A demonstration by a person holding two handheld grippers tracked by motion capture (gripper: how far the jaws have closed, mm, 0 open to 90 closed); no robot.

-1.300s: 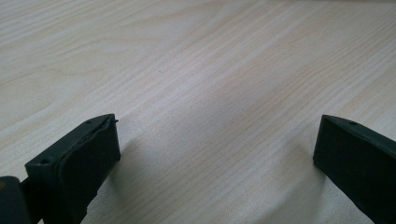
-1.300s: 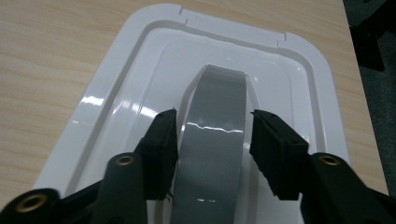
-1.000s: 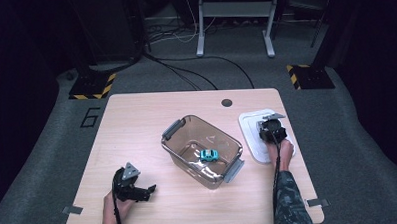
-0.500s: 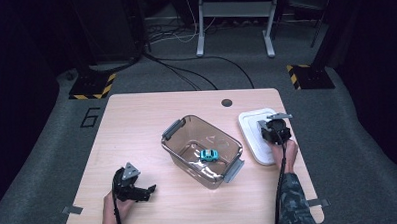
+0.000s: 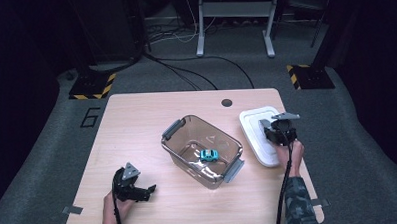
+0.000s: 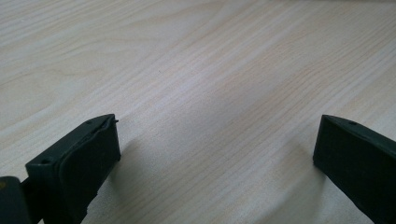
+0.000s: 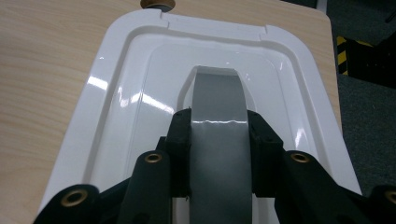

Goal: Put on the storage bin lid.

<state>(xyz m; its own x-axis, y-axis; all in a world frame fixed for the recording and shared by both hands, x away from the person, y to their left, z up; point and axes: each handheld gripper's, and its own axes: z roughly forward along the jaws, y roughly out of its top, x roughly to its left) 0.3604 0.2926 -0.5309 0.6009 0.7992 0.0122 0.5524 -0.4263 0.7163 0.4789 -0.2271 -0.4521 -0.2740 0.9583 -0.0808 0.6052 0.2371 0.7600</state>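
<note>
Right gripper (image 7: 218,140) clamps the grey handle (image 7: 219,98) of the white lid (image 5: 254,122), lying at the table's (image 5: 137,124) right, beside the tub (image 5: 187,137). Left gripper (image 5: 148,190) wide, near left, over bare wood

High view: overhead, facing forward-down, far.
Gripper views: close; right shares white lid (image 7: 140,60) (image 5: 254,127), left shares table (image 6: 196,70) (image 5: 132,124).

white lid (image 7: 116,121), grey handle (image 7: 219,135), teal toy car (image 5: 208,154).

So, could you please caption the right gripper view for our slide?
Right gripper shut on the grey handle of the white lid lying on the wooden table.
</note>
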